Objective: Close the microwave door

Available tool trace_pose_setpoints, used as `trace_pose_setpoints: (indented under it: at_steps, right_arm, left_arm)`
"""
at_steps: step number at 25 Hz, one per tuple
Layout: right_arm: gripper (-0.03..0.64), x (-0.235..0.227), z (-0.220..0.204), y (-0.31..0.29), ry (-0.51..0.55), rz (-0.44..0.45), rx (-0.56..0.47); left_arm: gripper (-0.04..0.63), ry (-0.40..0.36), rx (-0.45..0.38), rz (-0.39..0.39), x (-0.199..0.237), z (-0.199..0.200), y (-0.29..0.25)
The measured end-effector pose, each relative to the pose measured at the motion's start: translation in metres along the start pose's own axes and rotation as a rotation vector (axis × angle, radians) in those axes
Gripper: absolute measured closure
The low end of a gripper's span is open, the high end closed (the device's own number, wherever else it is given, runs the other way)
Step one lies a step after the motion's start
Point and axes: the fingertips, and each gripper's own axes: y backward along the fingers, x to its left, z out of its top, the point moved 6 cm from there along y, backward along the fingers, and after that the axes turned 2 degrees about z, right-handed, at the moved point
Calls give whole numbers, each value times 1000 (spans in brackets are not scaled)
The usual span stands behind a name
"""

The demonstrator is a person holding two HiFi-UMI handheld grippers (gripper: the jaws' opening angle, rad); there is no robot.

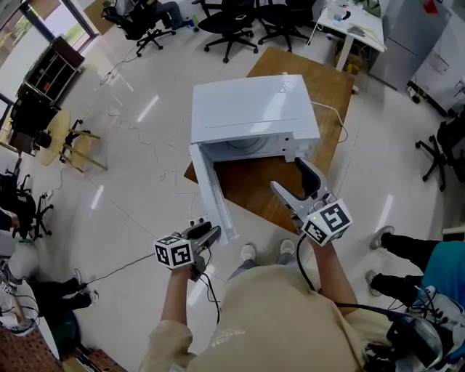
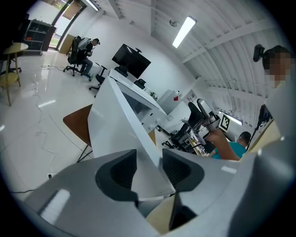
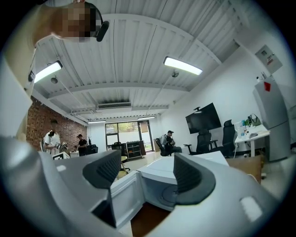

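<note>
A white microwave (image 1: 254, 109) stands on a brown wooden table (image 1: 320, 80) with its door (image 1: 214, 192) swung wide open toward me at the left. My left gripper (image 1: 207, 236) is at the door's free end. In the left gripper view the door's edge (image 2: 120, 120) fills the gap between the pads of that gripper (image 2: 149, 169). My right gripper (image 1: 288, 174) hovers in front of the microwave's right front corner, jaws apart with nothing between them. The right gripper view shows that gripper (image 3: 145, 173) facing the open cavity (image 3: 162, 196) and the door's inner side (image 3: 121, 194).
A white cable (image 1: 338, 120) runs off the table's right side. Black office chairs (image 1: 232, 22) and a white desk (image 1: 356, 22) stand behind it. Cables (image 1: 131, 123) lie on the floor at left near a yellow stool (image 1: 62, 142). A person (image 1: 429, 269) sits at the right.
</note>
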Motion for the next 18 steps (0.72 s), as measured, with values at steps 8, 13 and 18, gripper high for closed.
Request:
trace_pose_setpoints:
  at_steps: [8,13,18]
  right_arm:
    - [278,-17,14,20,-5,-57,-9]
    - [279,-33,39,33,6,-106,-13]
    - [282,-44,62,46,-24,-145,-55]
  left_arm:
    - [391,164,-96,11,-32,7,-59]
    - [380,210,-118,21,-53,31,-94]
    - [382,251,-150,33,-66,48,-129]
